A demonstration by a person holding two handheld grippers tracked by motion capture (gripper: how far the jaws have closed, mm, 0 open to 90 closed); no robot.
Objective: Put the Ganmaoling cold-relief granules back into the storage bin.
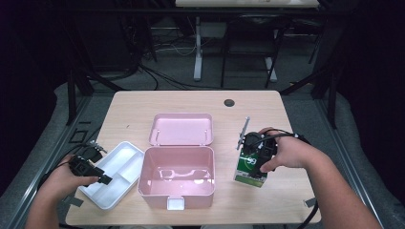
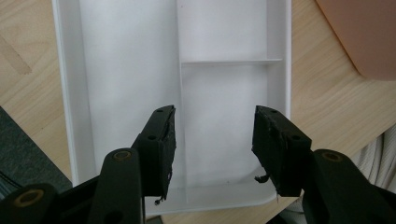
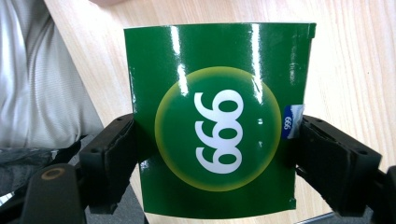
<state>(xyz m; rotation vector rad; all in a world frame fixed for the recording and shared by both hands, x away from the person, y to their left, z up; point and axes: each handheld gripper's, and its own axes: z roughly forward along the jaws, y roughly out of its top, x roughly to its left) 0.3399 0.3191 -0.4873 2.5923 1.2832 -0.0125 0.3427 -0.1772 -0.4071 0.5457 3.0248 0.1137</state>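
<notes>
1 wooden table (image 1: 143,107) carries everything here, and its far half is bare except for 1 small dark round hole (image 1: 229,102) near the far edge, so the widest open room lies there. Bare wood also runs along the far left corner and the far right side.

1 pink box (image 1: 176,176) sits at the middle near the near edge, open and empty, with its lid (image 1: 181,129) laid back flat on the far side. Its near wall stops just short of the table's near edge.

1 white tray (image 1: 125,160) lies just left of the pink box, turned at an angle, its near corner close to the table's near left edge. In the left gripper view it shows 3 compartments: 1 long one and 2 shorter ones split by a low divider. All 3 are empty.

1 green carton (image 1: 249,171) stands on the right of the pink box with a strip of bare wood between them. It bears a yellow-rimmed circle with "999" in white. The table's right edge lies beyond it, with some free wood.

2 hand-held grippers are at work. The right gripper (image 1: 258,151) clamps the green carton, 1 jaw pressed on each side, as the right gripper view shows. The left gripper (image 2: 212,140) hovers over the near end of the white tray with its jaws spread apart and nothing between them.
</notes>
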